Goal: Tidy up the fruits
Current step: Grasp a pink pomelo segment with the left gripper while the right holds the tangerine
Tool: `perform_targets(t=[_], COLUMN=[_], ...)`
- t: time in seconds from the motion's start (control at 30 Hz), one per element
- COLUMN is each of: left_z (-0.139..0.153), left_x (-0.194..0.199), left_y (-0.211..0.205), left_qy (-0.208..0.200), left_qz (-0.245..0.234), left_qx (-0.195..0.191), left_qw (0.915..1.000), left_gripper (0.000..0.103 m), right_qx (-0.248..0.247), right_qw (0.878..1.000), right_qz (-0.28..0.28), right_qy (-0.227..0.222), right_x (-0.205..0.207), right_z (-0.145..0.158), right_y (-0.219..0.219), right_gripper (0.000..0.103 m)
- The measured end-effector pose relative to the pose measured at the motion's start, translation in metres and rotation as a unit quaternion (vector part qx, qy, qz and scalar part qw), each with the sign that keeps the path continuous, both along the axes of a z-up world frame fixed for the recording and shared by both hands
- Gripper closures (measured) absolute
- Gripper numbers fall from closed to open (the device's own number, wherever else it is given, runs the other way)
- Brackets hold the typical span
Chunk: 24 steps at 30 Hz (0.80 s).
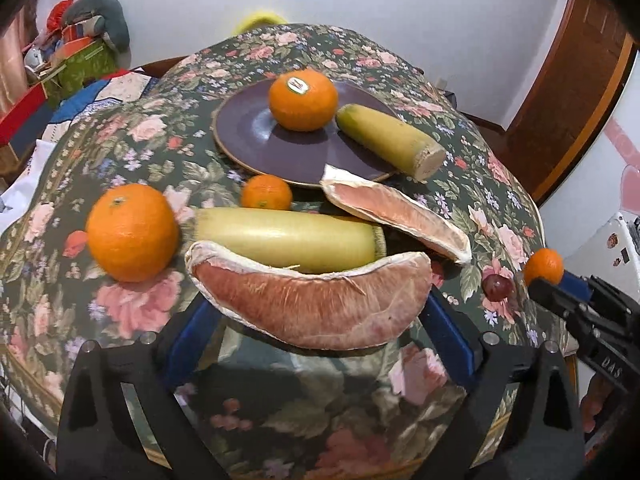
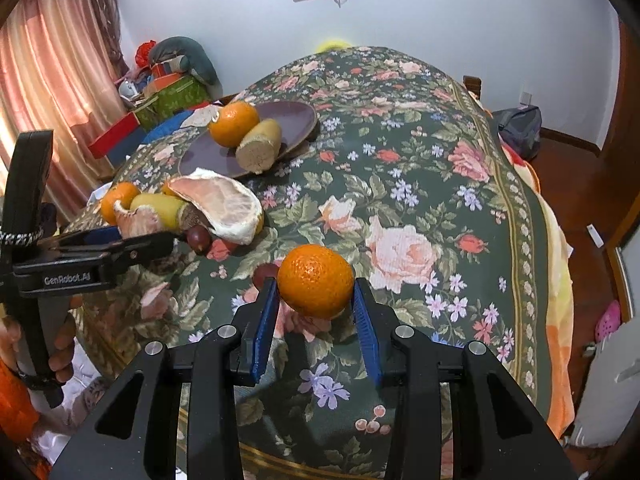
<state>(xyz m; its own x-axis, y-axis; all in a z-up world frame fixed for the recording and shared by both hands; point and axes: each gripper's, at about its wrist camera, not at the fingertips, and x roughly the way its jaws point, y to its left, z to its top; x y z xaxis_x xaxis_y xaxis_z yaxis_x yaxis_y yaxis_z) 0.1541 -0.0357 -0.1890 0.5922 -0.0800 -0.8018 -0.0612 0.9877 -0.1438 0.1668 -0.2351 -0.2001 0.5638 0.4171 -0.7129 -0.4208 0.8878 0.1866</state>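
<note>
My left gripper (image 1: 316, 312) is shut on a pink pomelo wedge (image 1: 312, 304), blue pads at both its ends. Behind it lie a yellow-green fruit piece (image 1: 288, 238), a second pomelo wedge (image 1: 400, 216), a large orange (image 1: 132, 232) and a small orange (image 1: 266, 192). A purple plate (image 1: 248, 132) holds an orange (image 1: 302, 98) and another yellow-green piece (image 1: 390, 140). My right gripper (image 2: 316, 304) is shut on a small orange (image 2: 316, 280), held just above the cloth. In the left wrist view that orange (image 1: 544, 266) shows at the right edge. The plate (image 2: 296, 120) lies far left.
A floral cloth (image 2: 420, 200) covers the table. A dark red grape (image 1: 497, 287) lies right of the pomelo wedge; two grapes (image 2: 199, 237) (image 2: 264, 274) show in the right wrist view. Boxes and cushions (image 2: 172, 80) are piled beyond the table's left edge.
</note>
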Motion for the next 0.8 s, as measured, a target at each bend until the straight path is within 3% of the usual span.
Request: perform_targets(t=[0.4,0.8], left_z=[0.036,0.047], left_x=[-0.007,0.024], left_y=[0.031,0.054], left_qy=[-0.046,-0.070], left_qz=[0.004,0.005], left_qx=[0.013,0.013], left_qw=[0.9988,0.9975], left_gripper=[0.005,0.005], right_qx=[0.005,0.003], right_qw=[0.999,0.997], right_qz=[0.018,0.047], right_qy=[-0.028,-0.054], right_x=[0.008,0.037], right_z=[0.025,0.045], right_y=[0.029,0.070], right_gripper=[0.069,0.069])
